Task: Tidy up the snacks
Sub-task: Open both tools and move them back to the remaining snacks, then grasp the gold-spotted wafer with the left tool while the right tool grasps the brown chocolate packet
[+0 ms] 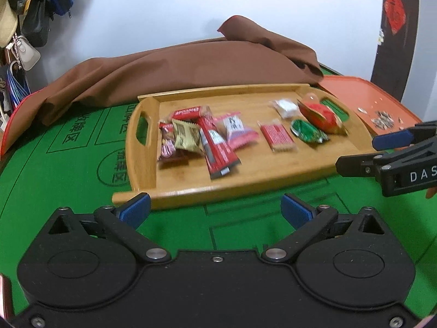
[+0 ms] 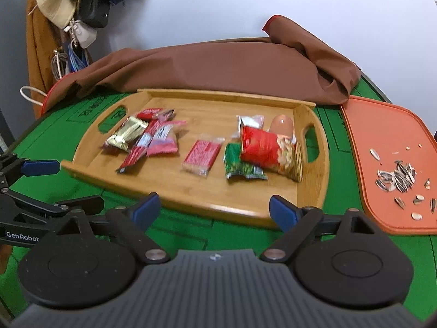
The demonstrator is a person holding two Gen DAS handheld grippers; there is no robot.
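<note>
Both sets of tongs hang over the near edge of the green surface [image 1: 68, 164], and both are spread wide with nothing between their blue pads. The left tongs [image 1: 215, 210] sit just short of the front rim of the wooden tray [image 1: 147, 136]; the right tongs [image 2: 214, 209] hover at that same front rim, further along toward the tray's right handle. Each pair shows at the side of the other's view, close beside it but not touching.

The snacks all lie inside the tray. At its left end is a loose heap: a gold packet [image 2: 127, 134], a long red bar wrapper [image 1: 217, 147] lying across the others, and a pink packet [image 2: 162, 140]. Alone in the middle lies a flat red packet [image 2: 202, 154]. Toward the right end a green packet [image 2: 240, 164] lies flat, with a red bag [image 2: 266, 149] partly on top of it. Behind the bag are a small white packet [image 1: 285, 108] and a rounded pinkish item [image 2: 282, 124] that I cannot make out clearly.

Just right of the tray sits an orange tray [image 2: 363, 136] scattered with sunflower seed shells [image 2: 396, 177]. A rumpled brown cloth [image 1: 177, 65] lies along the back of the surface, behind the wooden tray. Hats and bags [image 1: 24, 8] hang against the wall at the left.
</note>
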